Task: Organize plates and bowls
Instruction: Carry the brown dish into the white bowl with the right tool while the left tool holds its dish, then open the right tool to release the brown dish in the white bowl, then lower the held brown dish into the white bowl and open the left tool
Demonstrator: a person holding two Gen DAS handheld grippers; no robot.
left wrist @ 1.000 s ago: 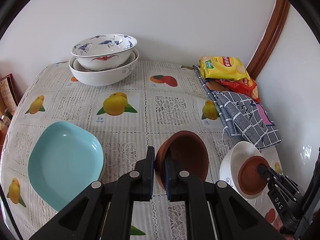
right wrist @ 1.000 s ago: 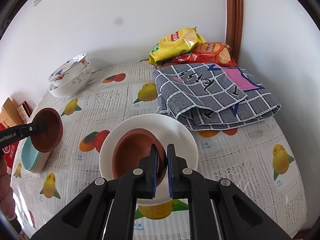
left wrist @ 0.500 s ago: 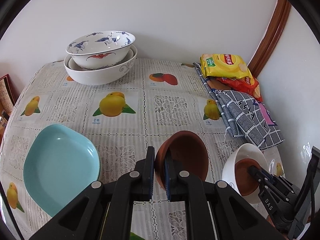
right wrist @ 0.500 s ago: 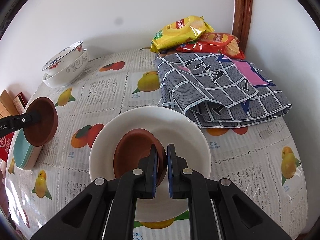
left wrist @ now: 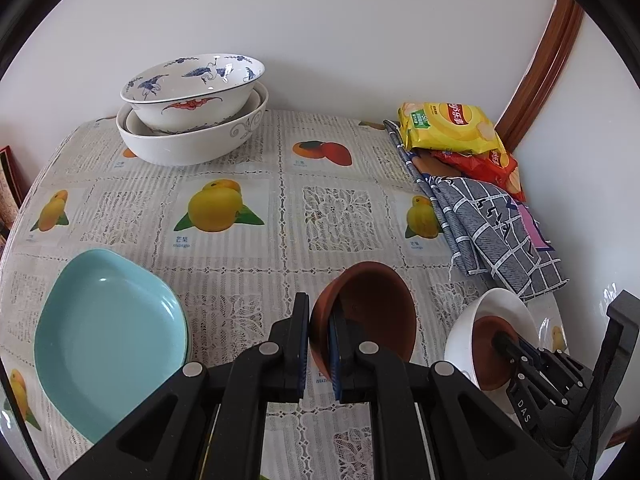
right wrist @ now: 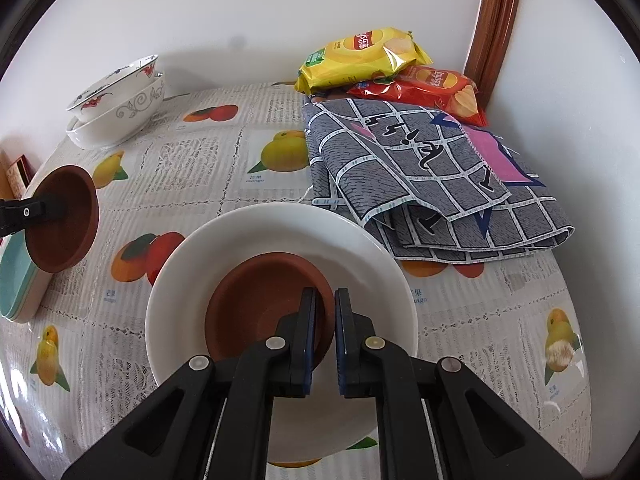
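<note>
The left gripper [left wrist: 319, 344] fingers pinch a rigid, brittle brown clay bowl [left wrist: 368, 312] by its rim, lower centre. The right gripper [right wrist: 325, 340] pinches another (likewise rim-held) inside the white bowl [right wrist: 280, 236].

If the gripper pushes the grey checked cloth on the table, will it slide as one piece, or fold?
The grey checked cloth lies in loose folded layers, so it probably bunches rather than slides whole. Its edges look frayed and thin, so it is likely light. The chip bags lying on its far end may drag along.
</note>
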